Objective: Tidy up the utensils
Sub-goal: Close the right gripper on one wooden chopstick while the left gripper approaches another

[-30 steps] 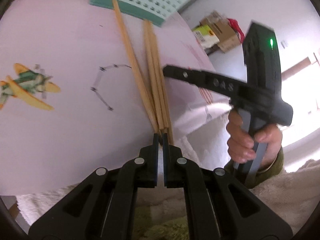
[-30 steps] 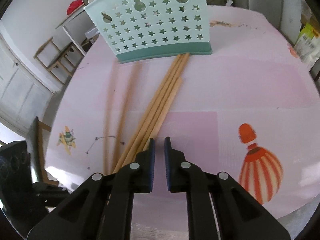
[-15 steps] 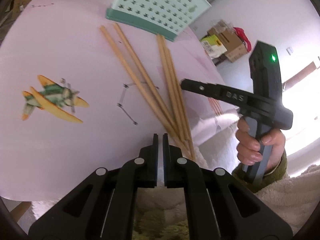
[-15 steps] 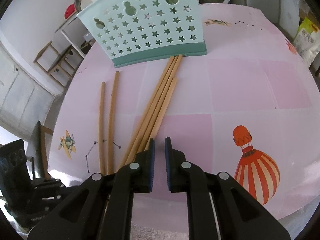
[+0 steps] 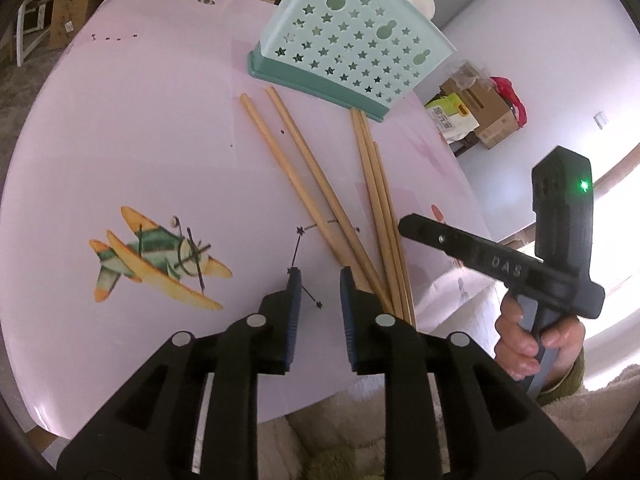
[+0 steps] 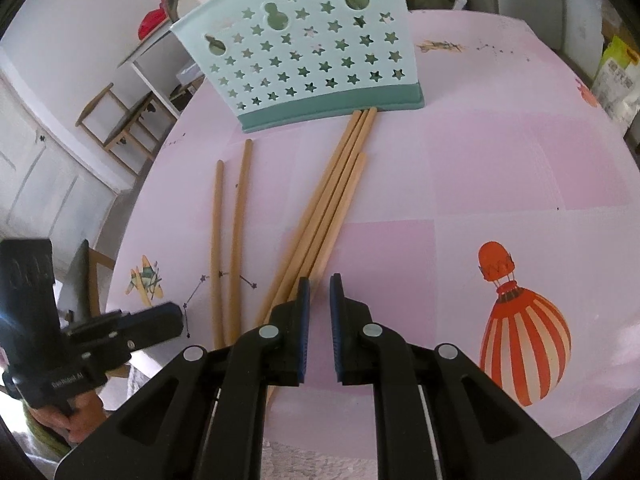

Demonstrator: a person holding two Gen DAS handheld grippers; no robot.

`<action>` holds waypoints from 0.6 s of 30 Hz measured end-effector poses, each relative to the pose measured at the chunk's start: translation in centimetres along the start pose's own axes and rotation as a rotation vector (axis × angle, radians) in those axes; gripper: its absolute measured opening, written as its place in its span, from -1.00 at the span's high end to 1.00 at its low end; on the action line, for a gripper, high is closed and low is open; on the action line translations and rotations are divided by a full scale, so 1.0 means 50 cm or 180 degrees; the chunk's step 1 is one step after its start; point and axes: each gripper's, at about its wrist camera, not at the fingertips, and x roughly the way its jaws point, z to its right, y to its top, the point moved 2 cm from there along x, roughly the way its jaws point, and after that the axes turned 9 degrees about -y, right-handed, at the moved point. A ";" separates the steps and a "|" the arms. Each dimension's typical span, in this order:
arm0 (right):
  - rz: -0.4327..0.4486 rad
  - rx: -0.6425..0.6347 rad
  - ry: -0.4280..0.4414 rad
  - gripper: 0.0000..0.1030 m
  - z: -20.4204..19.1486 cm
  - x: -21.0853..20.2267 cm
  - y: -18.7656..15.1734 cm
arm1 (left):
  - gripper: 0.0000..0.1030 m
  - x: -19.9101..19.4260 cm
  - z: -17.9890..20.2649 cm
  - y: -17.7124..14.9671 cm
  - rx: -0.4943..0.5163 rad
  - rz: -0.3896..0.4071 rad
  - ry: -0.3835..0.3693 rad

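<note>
Lying on the pink worktop (image 5: 120, 140) between its near edge and the holder (image 5: 348, 52): 2 chopsticks (image 5: 304, 176) just right of the parted, empty left gripper (image 5: 318, 276), 4 chopsticks (image 6: 328, 208) just left of the narrowly-parted, empty right gripper (image 6: 319, 280).

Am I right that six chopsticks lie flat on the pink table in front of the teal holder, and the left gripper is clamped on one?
Not quite. The six chopsticks do lie flat on the pink table before the teal holder, but the left gripper is open and holds nothing, as the left wrist view shows.
</note>
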 end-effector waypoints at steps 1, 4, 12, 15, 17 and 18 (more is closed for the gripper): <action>0.0014 -0.0021 -0.0029 0.79 -0.001 -0.002 0.000 | 0.59 0.001 0.002 0.002 0.0006 0.0009 0.0018; 0.0018 -0.0051 -0.0024 0.79 -0.006 -0.003 0.001 | 0.55 0.003 0.005 0.007 0.0023 0.0024 0.0068; -0.0021 -0.0107 0.0062 0.79 -0.023 0.001 -0.001 | 0.48 0.011 0.007 0.018 0.0043 0.0065 0.0167; 0.0001 -0.0145 0.0002 0.79 -0.023 -0.003 -0.005 | 0.47 0.015 0.008 0.022 0.0062 0.0071 0.0201; -0.0009 -0.0137 -0.0044 0.79 -0.017 -0.001 -0.004 | 0.47 0.019 0.009 0.026 0.0076 0.0074 0.0223; -0.0001 -0.0128 -0.0062 0.79 -0.011 0.000 -0.003 | 0.47 0.020 0.010 0.027 0.0084 0.0076 0.0235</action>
